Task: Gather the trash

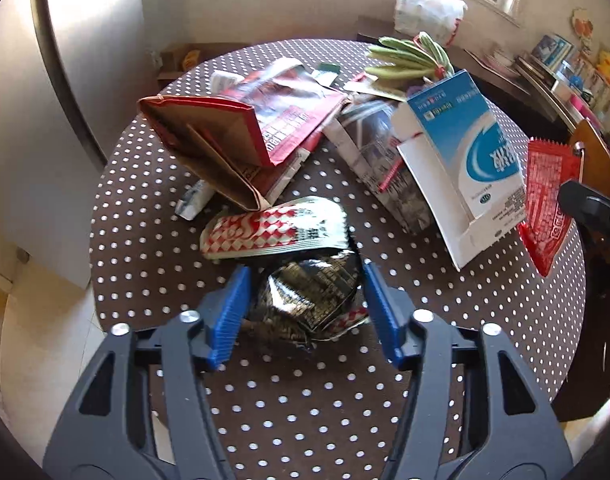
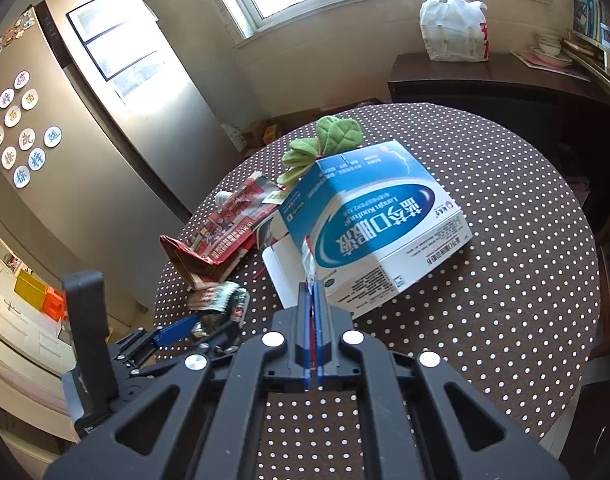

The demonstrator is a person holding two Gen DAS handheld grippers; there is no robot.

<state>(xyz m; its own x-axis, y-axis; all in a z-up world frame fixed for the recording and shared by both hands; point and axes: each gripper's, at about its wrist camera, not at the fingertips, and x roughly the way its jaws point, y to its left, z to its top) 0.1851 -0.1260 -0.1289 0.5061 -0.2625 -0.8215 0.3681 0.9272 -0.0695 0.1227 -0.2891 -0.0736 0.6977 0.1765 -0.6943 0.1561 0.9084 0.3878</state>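
Two grippers are at work over the polka-dot table [image 1: 445,300]. Its jaws partly open, the left gripper [image 1: 305,300] straddles a crumpled dark foil wrapper [image 1: 309,296], which lies on the cloth between the blue pads [image 1: 229,308]; whether the pads touch it I cannot tell. The right gripper [image 2: 314,312] is clamped tight on a red snack wrapper [image 1: 547,196], held edge-on above the table beside the blue medicine box [image 2: 369,224]. Slippery, springy foil could squirt out as the left jaws close, or they might snag the red-checked packet [image 1: 265,228] touching the wrapper's far edge.
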